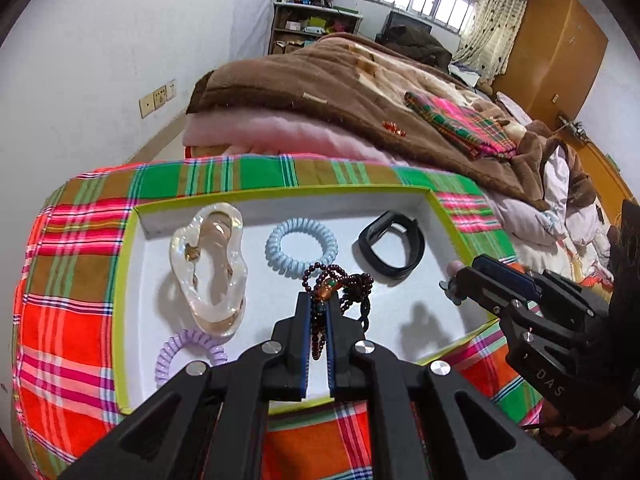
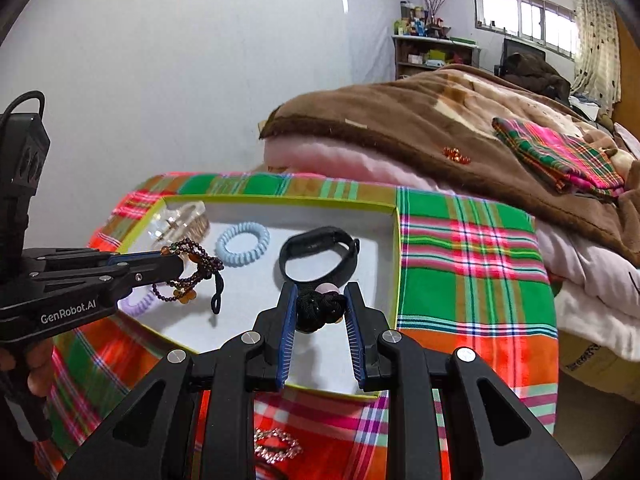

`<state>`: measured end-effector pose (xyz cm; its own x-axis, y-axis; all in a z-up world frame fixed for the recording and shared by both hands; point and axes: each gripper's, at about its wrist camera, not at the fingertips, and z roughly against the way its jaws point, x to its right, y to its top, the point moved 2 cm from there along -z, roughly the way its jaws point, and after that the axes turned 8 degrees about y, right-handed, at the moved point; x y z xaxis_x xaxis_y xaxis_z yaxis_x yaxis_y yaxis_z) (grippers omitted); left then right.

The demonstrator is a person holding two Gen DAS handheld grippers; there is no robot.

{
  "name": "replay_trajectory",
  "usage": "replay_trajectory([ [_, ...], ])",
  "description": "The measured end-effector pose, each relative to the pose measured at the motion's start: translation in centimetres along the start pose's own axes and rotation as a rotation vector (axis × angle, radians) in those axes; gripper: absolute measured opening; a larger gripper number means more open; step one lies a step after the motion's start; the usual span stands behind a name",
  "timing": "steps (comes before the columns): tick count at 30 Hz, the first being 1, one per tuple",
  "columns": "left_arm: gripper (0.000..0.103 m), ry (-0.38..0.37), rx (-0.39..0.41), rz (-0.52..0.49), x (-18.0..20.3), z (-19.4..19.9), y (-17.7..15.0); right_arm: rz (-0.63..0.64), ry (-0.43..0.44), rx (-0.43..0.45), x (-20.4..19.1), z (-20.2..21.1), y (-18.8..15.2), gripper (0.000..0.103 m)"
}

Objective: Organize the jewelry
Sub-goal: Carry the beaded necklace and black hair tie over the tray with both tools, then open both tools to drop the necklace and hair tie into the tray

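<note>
A white tray with a green rim (image 1: pixel 128 280) (image 2: pixel 398 264) lies on the plaid cloth. It holds a clear bangle (image 1: pixel 208 264) (image 2: pixel 180 218), a blue spiral hair tie (image 1: pixel 302 246) (image 2: pixel 243 243), a purple spiral hair tie (image 1: pixel 188 354) (image 2: pixel 138 304) and a black wristband (image 1: pixel 388 250) (image 2: pixel 320 254). My left gripper (image 1: pixel 318 306) (image 2: pixel 182 258) is shut on a dark bead bracelet (image 1: pixel 344 280) (image 2: pixel 192 268), held above the tray. My right gripper (image 2: pixel 321 304) (image 1: pixel 454 280) is shut on a black knotted cord with a pink bead (image 2: pixel 320 304), over the tray's near right part.
A rhinestone brooch (image 2: pixel 276 446) lies on the plaid cloth in front of the tray. A bed with a brown blanket (image 1: pixel 340 92) stands behind, with a folded plaid cloth (image 1: pixel 460 124) and a small red ornament (image 1: pixel 394 128) on it.
</note>
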<state>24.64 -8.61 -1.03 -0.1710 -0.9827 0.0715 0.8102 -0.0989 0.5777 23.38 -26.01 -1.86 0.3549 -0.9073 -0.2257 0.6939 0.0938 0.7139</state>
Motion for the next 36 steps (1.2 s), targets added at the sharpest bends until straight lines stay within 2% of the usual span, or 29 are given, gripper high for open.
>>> replay_trajectory([
  [11,0.007,0.006,-0.043,-0.005,0.0,-1.9,-0.6,0.016,-0.011,-0.048,0.3,-2.2,-0.6,0.025],
  [25,0.008,0.035,-0.053,-0.012,-0.1,-2.6,-0.9,0.038,-0.030,-0.061,0.4,-2.9,-0.8,0.026],
  [34,0.022,0.051,-0.056,0.000,-0.2,-2.6,-1.0,0.039,-0.029,-0.060,0.4,-2.8,-0.9,0.028],
  [36,0.029,0.044,-0.055,-0.003,0.0,-2.6,-1.1,0.037,-0.029,-0.060,0.4,-2.8,-1.0,0.030],
])
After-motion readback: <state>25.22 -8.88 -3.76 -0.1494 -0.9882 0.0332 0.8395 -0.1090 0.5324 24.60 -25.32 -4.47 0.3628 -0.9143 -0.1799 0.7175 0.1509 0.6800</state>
